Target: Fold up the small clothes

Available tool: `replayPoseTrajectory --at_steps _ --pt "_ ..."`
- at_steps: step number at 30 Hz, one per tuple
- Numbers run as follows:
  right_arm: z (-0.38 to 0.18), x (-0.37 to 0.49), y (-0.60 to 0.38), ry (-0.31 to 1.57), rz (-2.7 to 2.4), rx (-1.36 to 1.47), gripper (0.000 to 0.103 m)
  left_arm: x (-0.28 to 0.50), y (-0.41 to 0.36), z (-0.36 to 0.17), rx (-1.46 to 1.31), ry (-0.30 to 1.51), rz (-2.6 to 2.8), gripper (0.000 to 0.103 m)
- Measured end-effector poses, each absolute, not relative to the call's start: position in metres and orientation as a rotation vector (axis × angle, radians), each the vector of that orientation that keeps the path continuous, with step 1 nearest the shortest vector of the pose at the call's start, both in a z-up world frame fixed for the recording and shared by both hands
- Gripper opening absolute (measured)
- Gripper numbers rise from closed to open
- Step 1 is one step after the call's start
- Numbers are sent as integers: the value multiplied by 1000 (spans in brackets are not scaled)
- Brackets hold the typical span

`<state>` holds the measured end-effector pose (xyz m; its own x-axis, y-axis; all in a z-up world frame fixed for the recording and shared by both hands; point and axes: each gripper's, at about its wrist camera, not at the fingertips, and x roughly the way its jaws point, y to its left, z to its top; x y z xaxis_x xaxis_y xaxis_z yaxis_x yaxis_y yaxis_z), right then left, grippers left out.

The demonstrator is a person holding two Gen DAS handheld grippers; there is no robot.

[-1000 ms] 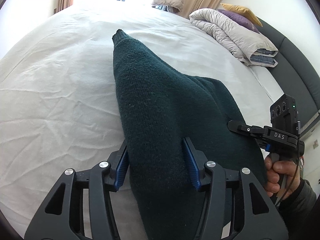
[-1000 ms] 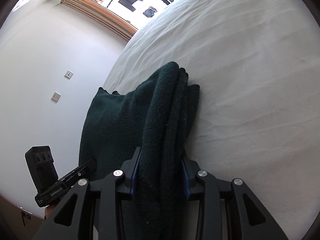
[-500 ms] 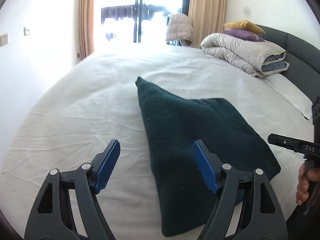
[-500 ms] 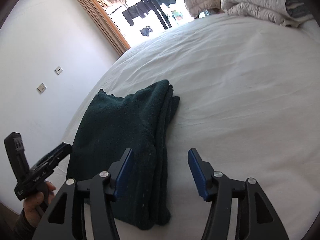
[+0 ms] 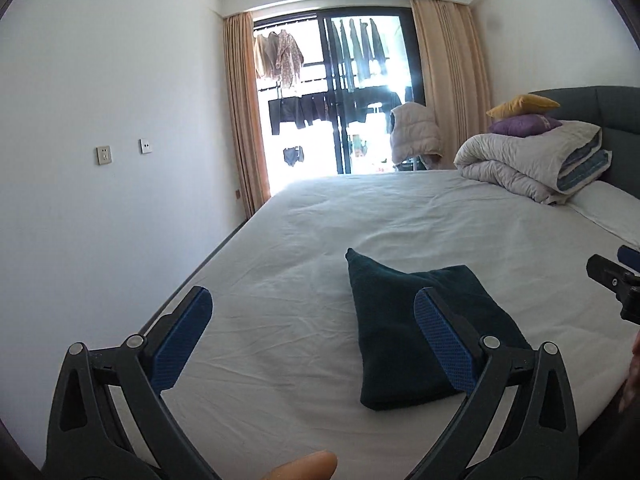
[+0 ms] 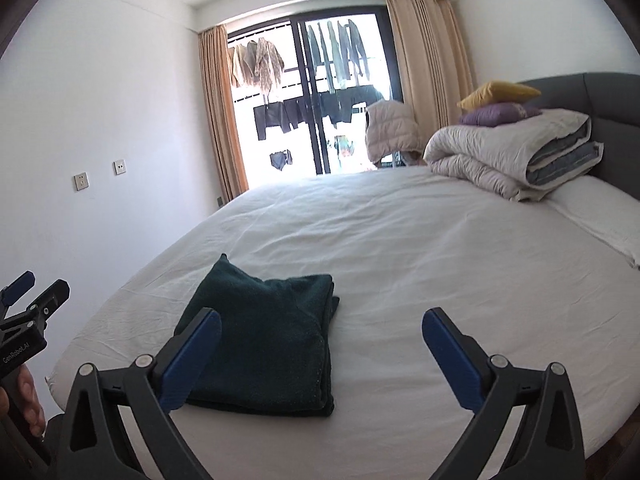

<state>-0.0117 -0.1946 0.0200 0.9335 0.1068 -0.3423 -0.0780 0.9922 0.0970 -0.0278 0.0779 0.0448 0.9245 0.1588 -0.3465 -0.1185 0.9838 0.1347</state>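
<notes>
A dark green knit garment (image 6: 276, 336) lies folded into a compact stack near the foot edge of a white-sheeted bed (image 6: 440, 248), and we look at it over both hand-held tools: our left gripper (image 5: 312, 336) and our right gripper (image 6: 320, 352) are each opening wide, blue pads apart, with nothing between the fingers and no contact with the cloth. We judge the fold itself done and the release the step in hand; to finish it well we would lift both tools straight clear of the stack so no pad snags a layer, then check the far left corner, which stands up in a small peak and may want patting flat, and the right edge, where the layers show slightly stepped. The knit looks thick and soft, likely to spring open if nudged. The sheet beneath is lightly creased and otherwise bare around the garment. Toward the head of the bed a rolled grey duvet (image 6: 512, 152) carries a purple cushion (image 6: 500, 114) and a yellow cushion (image 6: 500, 94) against a grey upholstered headboard (image 6: 612, 96). Peach curtains (image 6: 218, 120) frame a glass balcony door (image 6: 320, 92), where laundry hangs in bright daylight, and a pale puffer vest (image 6: 390, 128) sits draped beside it.
</notes>
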Motion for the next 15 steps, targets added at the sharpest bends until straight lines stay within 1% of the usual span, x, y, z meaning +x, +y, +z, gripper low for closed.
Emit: replayPoseTrajectory --at_steps 4,8,12,15 --pt "44 -34 -186 307 103 23 103 -44 76 56 93 388 142 103" --pt "53 -38 -180 391 131 10 103 -47 71 52 72 462 151 103" --pt "40 -40 -178 486 129 47 103 -42 65 32 61 550 135 103" --pt "21 -47 -173 522 111 44 103 -40 63 10 50 624 123 103"
